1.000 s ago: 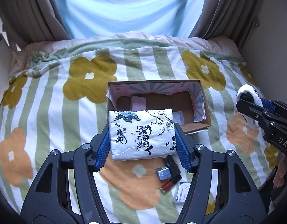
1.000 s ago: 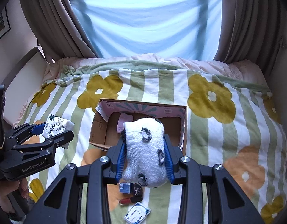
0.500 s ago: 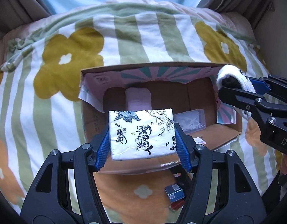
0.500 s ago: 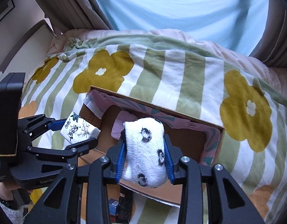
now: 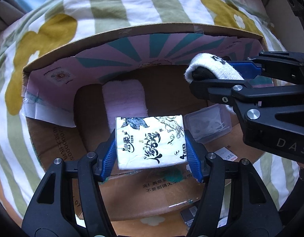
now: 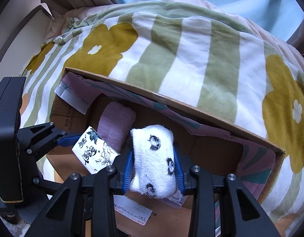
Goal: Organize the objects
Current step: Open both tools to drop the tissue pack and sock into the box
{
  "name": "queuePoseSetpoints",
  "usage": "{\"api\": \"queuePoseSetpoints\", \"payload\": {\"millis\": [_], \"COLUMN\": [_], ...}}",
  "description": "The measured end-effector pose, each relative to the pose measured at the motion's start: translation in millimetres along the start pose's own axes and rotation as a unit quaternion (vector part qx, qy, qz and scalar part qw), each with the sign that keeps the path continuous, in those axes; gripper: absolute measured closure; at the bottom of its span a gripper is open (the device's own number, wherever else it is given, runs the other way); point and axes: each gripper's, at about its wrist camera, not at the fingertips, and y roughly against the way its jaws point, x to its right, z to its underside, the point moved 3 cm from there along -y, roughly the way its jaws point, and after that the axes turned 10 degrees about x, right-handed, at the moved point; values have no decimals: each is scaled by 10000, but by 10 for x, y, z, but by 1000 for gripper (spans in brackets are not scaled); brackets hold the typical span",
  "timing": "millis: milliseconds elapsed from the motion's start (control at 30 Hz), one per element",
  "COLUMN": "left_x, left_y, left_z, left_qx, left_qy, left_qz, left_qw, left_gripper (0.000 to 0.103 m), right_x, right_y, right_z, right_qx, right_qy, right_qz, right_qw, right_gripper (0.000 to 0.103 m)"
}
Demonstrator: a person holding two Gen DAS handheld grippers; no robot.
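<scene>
An open cardboard box (image 5: 53, 150) (image 6: 211, 126) lies on the bed. My left gripper (image 5: 152, 144) is shut on a white tissue pack (image 5: 150, 140) with black calligraphy, held over the box's near side; the pack also shows in the right wrist view (image 6: 94, 152). My right gripper (image 6: 153, 167) is shut on a rolled white sock (image 6: 153, 160) with black spots, held over the box's right part; it shows in the left wrist view (image 5: 209, 69) too. Inside the box lie a pink rolled towel (image 5: 124, 96) (image 6: 116, 126) and a clear plastic case (image 5: 207, 124).
The bed cover (image 5: 120, 6) (image 6: 191, 45) has green stripes and yellow flowers. Small items (image 5: 189, 215) lie on the cover in front of the box. A pale headboard or wall panel (image 6: 19, 29) stands at the left, curtains behind the bed.
Both grippers have moved forward and down over the box, still holding their items. The box now fills the views and the two grippers are closer together.
</scene>
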Motion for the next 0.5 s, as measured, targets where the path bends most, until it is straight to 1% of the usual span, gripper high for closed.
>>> {"api": "queuePoseSetpoints", "payload": {"millis": [33,100,133,167,200,233,267,300,333,500], "left_x": [14,61,80,101,119,132,138,138,134,116], "left_y": [-6,-8,-10,-4,13,43,63,76,86,102], "left_z": [-11,-38,-50,-60,-64,-67,-67,-65,-66,-64], "left_qx": [-11,-21,-39,-51,-40,13,45,67,71,53], "left_qy": [-31,-137,-194,-255,-303,-332,-341,-331,-334,-362], "left_qz": [11,79,81,47,26,78,177,234,227,204], "left_qw": [10000,9999,9998,9997,9995,9994,9993,9992,9992,9991], "left_gripper": [44,43,39,32,3,0,0,0,0,0], "right_x": [10,17,10,1,-3,-3,7,22,39,87], "right_y": [6,3,-8,-11,-5,-3,-1,1,8,27], "right_z": [-12,-33,-39,-44,-46,-47,-45,-44,-36,-6], "right_qx": [15,-24,-77,-92,-85,-101,-94,-68,-34,9], "right_qy": [-19,-107,-155,-179,-208,-267,-329,-373,-404,-396], "right_qz": [-32,-223,-348,-418,-476,-503,-509,-476,-467,-329], "right_qw": [10000,9997,9992,9989,9986,9983,9981,9981,9981,9987], "right_gripper": [69,69,69,66,58,42,31,13,10,10]}}
